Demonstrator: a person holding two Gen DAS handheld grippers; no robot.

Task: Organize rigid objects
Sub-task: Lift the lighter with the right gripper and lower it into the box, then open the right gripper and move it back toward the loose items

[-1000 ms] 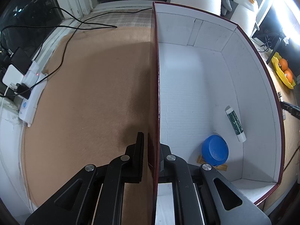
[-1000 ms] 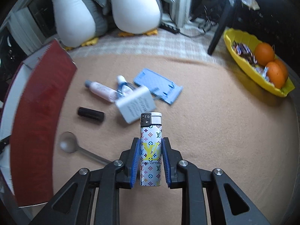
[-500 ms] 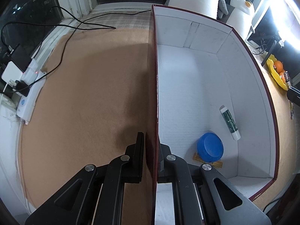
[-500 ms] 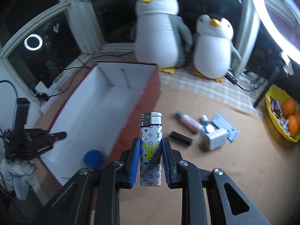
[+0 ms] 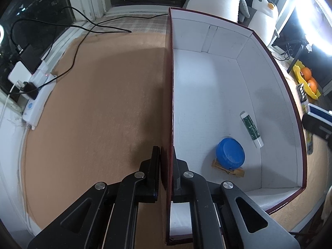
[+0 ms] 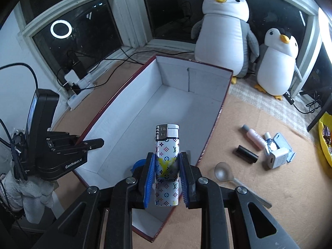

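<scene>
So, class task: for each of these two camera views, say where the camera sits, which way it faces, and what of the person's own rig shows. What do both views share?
Left wrist: sits on the left tool, facing steeply down along the box wall it clamps; only its own fingers show.
Right wrist: sits on the right tool, looking down over the box towards the penguin toys; it grips a lighter, and the left tool shows too.
Shared: the box and the blue lid inside.

Left hand-held gripper [image 5: 166, 153] clamped, right hand-held gripper [image 6: 167, 161] gripping
</scene>
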